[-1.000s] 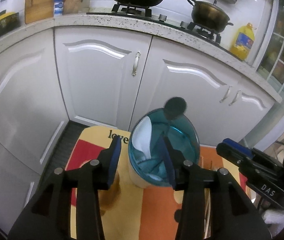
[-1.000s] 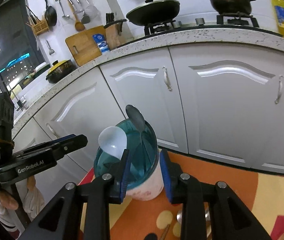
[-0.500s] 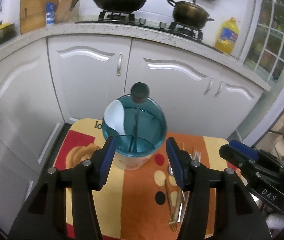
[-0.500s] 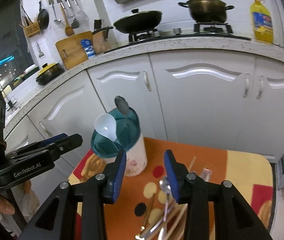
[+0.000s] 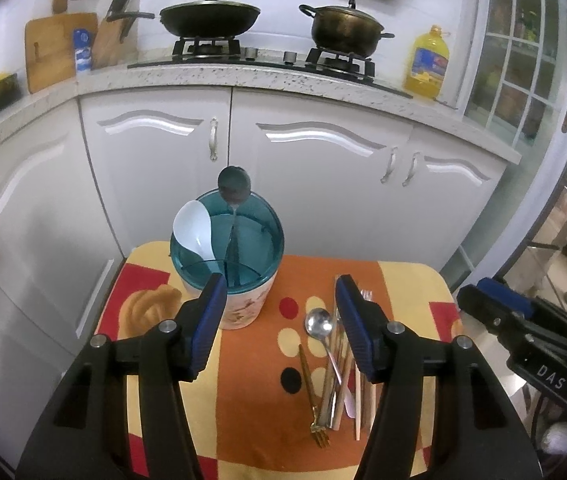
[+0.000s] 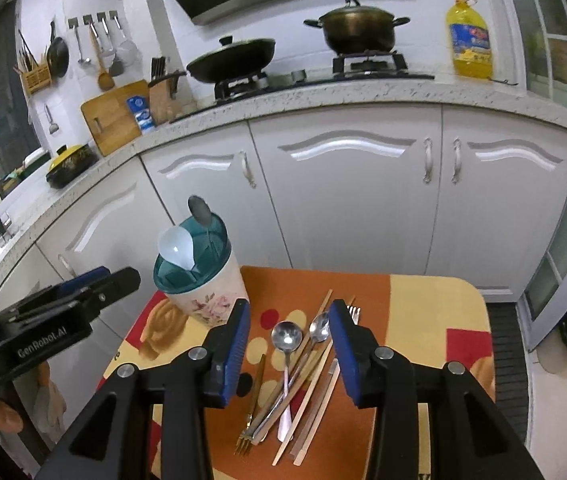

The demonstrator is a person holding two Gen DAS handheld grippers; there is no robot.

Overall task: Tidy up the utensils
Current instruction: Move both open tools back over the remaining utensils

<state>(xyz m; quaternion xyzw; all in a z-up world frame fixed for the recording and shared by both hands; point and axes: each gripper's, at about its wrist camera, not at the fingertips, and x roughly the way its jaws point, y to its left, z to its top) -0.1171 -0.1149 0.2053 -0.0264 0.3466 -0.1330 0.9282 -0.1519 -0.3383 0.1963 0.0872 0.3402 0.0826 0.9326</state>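
Observation:
A floral utensil holder with a teal divided top (image 5: 239,280) (image 6: 203,280) stands at the far left of a small table. It holds a white plastic spoon (image 5: 194,227) (image 6: 176,246) and a metal spoon (image 5: 234,186) (image 6: 199,210). Loose utensils lie in a pile to its right: metal spoons (image 6: 286,338) (image 5: 318,324), a gold fork (image 6: 251,408) (image 5: 311,396), a silver fork (image 6: 353,312) and wooden chopsticks (image 6: 315,392). My left gripper (image 5: 279,328) is open and empty above the table. My right gripper (image 6: 289,344) is open and empty above the pile.
The table carries an orange, yellow and red patterned cloth (image 5: 407,280) (image 6: 423,304). White kitchen cabinets (image 5: 315,168) stand right behind it, under a counter with a stove, a pan and a pot. The right gripper body (image 5: 523,340) is at the right.
Both grippers have pulled back and up from the holder, so the whole table and the utensil pile have come into view. Both stay open.

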